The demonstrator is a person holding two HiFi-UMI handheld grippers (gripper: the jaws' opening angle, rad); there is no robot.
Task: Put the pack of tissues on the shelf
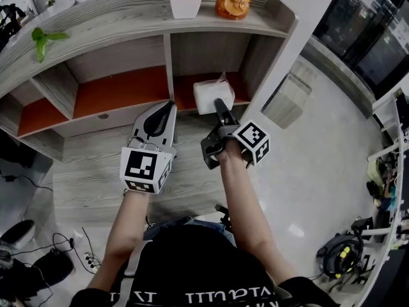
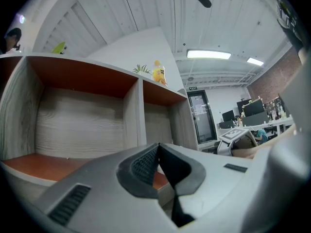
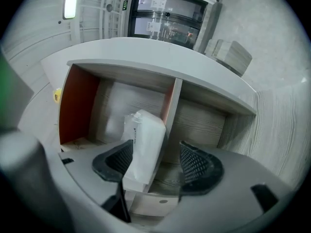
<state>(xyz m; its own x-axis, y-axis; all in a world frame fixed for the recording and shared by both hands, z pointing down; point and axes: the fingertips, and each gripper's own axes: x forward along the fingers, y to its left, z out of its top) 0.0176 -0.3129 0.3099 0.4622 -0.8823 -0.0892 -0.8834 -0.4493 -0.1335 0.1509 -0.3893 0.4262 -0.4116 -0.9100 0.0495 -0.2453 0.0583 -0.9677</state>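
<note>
The pack of tissues stands at the front edge of the right-hand compartment of the shelf, on its orange floor. The right gripper is open around it, one pad just beside the pack, the other clear. The left gripper is closed and empty

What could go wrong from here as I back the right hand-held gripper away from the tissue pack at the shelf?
1. The white plastic-wrapped pack of tissues sits at the front of a compartment of the grey wooden shelf with orange panels and seems to lean on one pad of the open right hand-held gripper. Withdrawing could drag it off the edge.
2. A shelf panel runs close between the pads, so a twist might catch it.
</note>
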